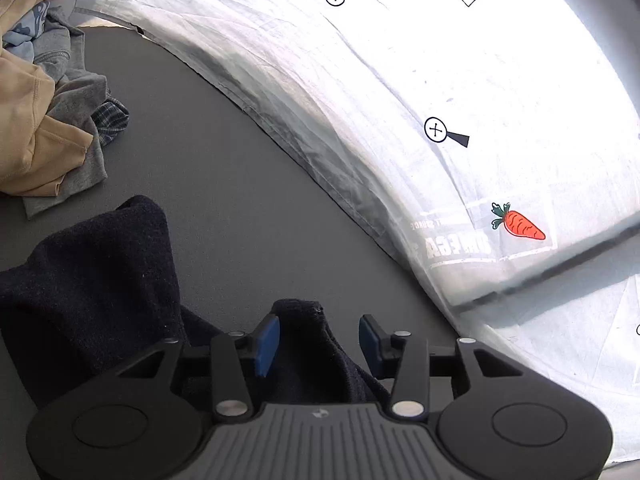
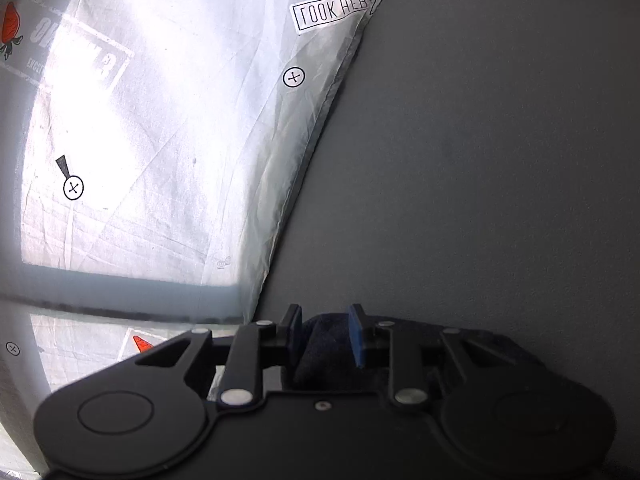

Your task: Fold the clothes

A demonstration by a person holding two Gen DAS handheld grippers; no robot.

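Observation:
A dark navy knit garment lies bunched on the grey tabletop at the lower left of the left wrist view. One fold of it rises between the fingers of my left gripper. Those jaws stand apart, and a gap shows between the cloth and the right blue pad. In the right wrist view the same navy cloth sits between the fingers of my right gripper. Its jaws are slightly apart, with the blue pad face bare.
A pile of tan, grey, blue and plaid clothes lies at the left edge. A white printed sheet with carrot and cross marks covers the table's far side; its hem runs diagonally. Bare grey tabletop spreads to the right.

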